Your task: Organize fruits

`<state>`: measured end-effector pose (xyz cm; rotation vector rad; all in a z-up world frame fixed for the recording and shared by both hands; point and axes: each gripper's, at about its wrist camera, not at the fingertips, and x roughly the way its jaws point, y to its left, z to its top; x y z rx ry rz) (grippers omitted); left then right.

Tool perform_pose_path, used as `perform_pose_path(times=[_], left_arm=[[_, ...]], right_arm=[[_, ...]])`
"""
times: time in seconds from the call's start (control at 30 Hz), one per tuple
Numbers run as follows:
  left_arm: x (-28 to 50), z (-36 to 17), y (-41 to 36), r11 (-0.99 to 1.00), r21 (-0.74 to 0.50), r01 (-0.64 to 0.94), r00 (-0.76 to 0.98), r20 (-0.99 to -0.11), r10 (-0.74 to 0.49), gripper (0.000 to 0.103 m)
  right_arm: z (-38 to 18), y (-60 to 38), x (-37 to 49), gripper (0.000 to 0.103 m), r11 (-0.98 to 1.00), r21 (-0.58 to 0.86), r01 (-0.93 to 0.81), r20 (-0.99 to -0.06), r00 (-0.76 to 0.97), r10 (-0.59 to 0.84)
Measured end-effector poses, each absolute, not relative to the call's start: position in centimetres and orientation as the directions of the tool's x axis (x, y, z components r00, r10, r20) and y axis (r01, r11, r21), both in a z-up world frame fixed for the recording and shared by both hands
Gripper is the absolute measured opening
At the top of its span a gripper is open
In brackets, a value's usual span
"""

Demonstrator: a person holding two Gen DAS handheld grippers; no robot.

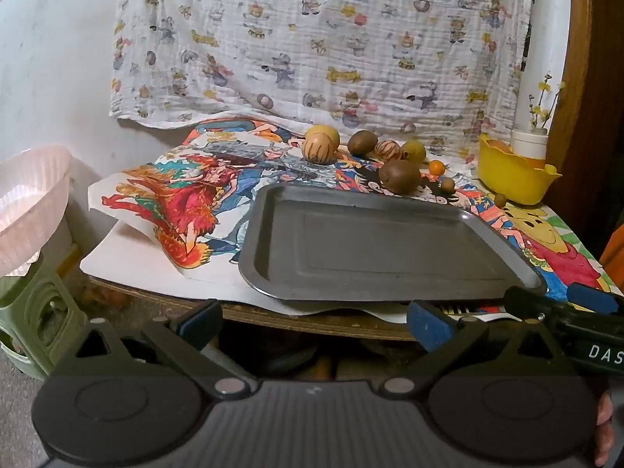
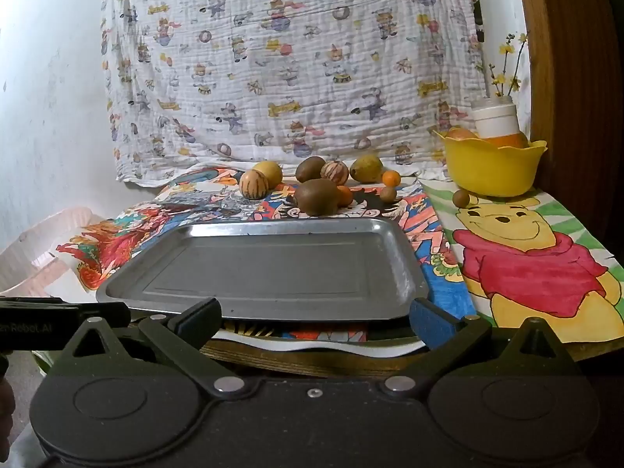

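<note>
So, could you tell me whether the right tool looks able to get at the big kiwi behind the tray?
Probably yes: the right tool is open and the kiwi sits exposed beyond the bare tray, nothing between.

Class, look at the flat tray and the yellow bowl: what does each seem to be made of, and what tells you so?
Tray: probably metal, dull grey, with a glinting rim and pressed base. Yellow bowl: likely plastic, smooth, evenly coloured, with a wavy moulded rim.
</note>
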<state>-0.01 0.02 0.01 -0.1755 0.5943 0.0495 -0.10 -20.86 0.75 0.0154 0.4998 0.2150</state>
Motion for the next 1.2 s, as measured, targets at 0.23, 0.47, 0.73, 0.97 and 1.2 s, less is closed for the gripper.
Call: perform_pose_path(times=[0.23, 0.47, 0.73, 0.97, 1.2], left_arm=[[-0.05, 0.11, 0.07, 0.985, -0.138, -0.100, 0.825, -0.566, 0.005, 0.103], [-0.05, -0.04, 0.23, 0.985, -0.138, -0.099, 0.823, -0.568, 0.003, 0.103], [-0.08, -0.37, 0.16, 0.985, -0.133, -0.105, 0.819, -0.574, 0.010, 0.103], [0.00, -0.56, 0.13, 0.985, -0.132, -0.107, 0.816, -0.578, 0.011, 0.103], [-0.07, -0.75, 0.35, 0.985, -0.134, -0.110, 0.813, -0.583, 0.012, 0.103]], right_arm=[[0.71, -20.80, -0.12, 0.102, 0.977, 0.065, -0.204, -0.476, 0.854, 0.210], [0.77, -20.87, -0.13, 0.102, 0.977, 0.069, -0.200, -0.478, 0.853, 0.209], [0.77, -20.82, -0.18, 0.102, 0.977, 0.070, -0.200, -0.480, 0.852, 0.209], [0.74, -20.80, -0.15, 0.102, 0.977, 0.072, -0.200, -0.481, 0.851, 0.209], [0.79, -20.89, -0.18, 0.102, 0.977, 0.074, -0.198, -0.482, 0.851, 0.209]])
